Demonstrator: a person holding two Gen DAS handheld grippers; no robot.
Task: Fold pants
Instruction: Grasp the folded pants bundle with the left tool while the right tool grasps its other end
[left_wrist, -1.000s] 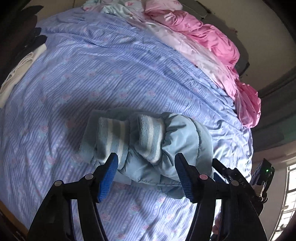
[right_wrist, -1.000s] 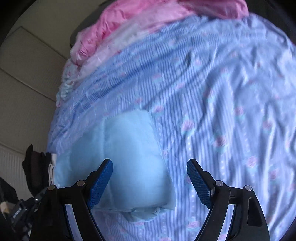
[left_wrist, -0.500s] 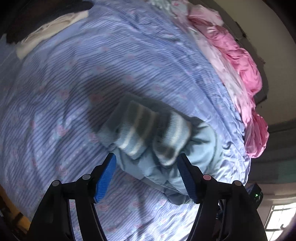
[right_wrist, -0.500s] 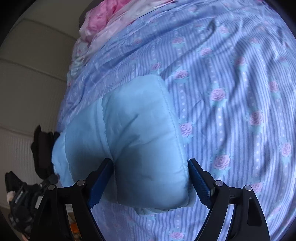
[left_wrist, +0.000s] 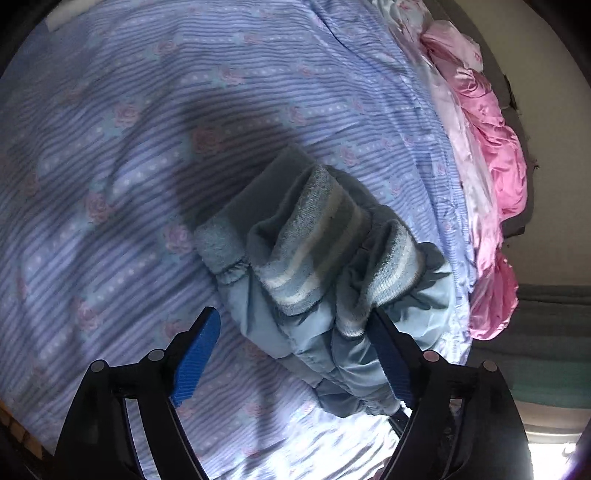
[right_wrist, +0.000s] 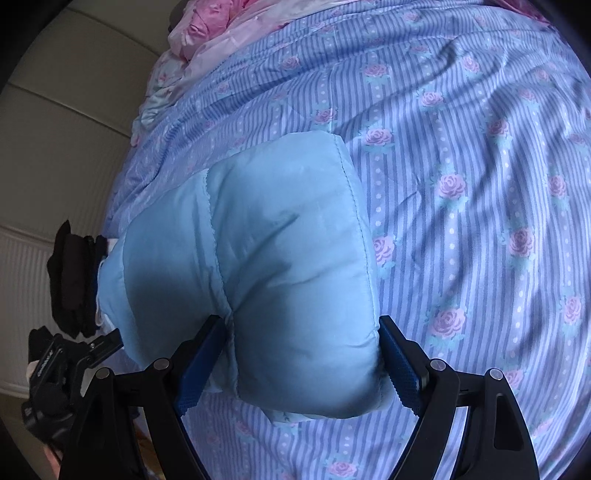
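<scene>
The light blue padded pants (left_wrist: 314, 295) lie folded in a thick bundle on the striped floral bedspread (left_wrist: 147, 147). Their striped knit cuffs (left_wrist: 314, 251) face the left wrist camera. My left gripper (left_wrist: 295, 354) is open, its right finger against the bundle's cuff end and its left finger apart from it. In the right wrist view the smooth folded end of the pants (right_wrist: 277, 277) fills the space between the fingers of my right gripper (right_wrist: 299, 362). That gripper is open wide, with both pads at the sides of the bundle.
Crumpled pink bedding (left_wrist: 491, 147) lies along the far edge of the bed by the wall; it also shows in the right wrist view (right_wrist: 207, 26). Dark clothes (right_wrist: 74, 280) sit at the bed's left side. The other gripper's body (right_wrist: 55, 373) shows at lower left.
Both grippers have moved in close to the folded pants from opposite ends. The bundle now sits between the right gripper's fingers and against the left gripper's right finger. Both stayed open.
</scene>
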